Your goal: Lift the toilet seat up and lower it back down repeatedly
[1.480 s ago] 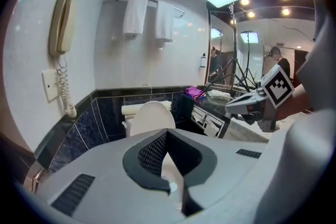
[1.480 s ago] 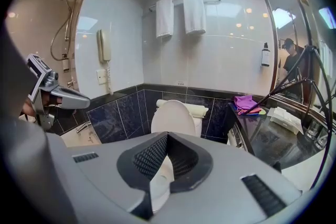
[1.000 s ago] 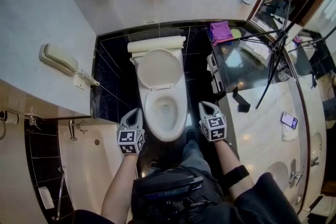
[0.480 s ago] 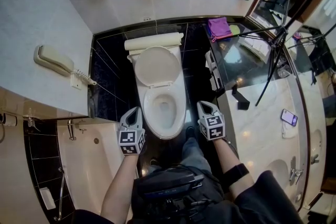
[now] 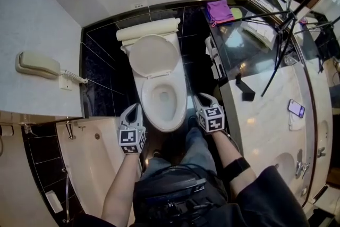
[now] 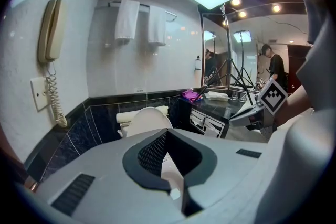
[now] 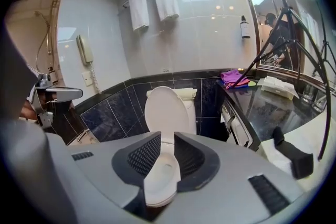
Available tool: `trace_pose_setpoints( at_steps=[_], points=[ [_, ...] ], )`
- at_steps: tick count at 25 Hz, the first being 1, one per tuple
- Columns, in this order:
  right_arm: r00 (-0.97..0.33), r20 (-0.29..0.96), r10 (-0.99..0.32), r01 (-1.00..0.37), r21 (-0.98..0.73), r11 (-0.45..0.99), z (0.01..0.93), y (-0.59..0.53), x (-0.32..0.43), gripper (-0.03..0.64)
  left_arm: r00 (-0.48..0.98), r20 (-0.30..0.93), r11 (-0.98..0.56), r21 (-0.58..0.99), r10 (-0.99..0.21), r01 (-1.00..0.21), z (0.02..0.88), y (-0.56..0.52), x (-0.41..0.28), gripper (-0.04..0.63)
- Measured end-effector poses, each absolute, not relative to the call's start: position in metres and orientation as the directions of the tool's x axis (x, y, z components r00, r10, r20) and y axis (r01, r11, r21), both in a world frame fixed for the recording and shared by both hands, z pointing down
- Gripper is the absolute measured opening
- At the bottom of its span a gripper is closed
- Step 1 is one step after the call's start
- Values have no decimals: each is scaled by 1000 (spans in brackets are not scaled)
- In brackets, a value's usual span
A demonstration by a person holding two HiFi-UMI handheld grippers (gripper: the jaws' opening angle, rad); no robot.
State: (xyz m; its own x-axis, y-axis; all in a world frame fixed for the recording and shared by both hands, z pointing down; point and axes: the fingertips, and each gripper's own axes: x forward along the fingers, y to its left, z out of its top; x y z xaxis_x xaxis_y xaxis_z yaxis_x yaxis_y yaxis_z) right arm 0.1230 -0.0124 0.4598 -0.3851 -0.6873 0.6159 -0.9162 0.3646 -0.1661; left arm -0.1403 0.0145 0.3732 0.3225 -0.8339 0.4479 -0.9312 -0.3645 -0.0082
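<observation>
left claw [image 6: 167, 134] blocks most of the toilet [image 6: 145, 120].

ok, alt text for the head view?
Looking steeply down at a white toilet, lid raised against the tank, dark tiles around it. A person holds the left gripper and right gripper either side of its front; the right's jaws have just been opening, nothing between them.

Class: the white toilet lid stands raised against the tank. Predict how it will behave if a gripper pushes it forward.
The lid looks like rigid moulded plastic, so it should stay stiff. Standing nearly upright against the tank, it would probably swing forward and down under a light push. Its glossy surface may make it slippery to grip.
</observation>
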Motion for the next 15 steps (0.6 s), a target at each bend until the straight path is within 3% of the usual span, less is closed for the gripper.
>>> trace_pose_setpoints(
  at_steps=[4,15],
  points=[
    [-412,646,-642,-906,-217,363,506,-14,113,177,327,453,-375,-16,-829,-927,402,4,-130,-5],
    [-415,740,-529,-910,-328,255,685,0,105,223,356,482,-425,-38,-800,-904,517,-17,-109,-5]
  ],
)
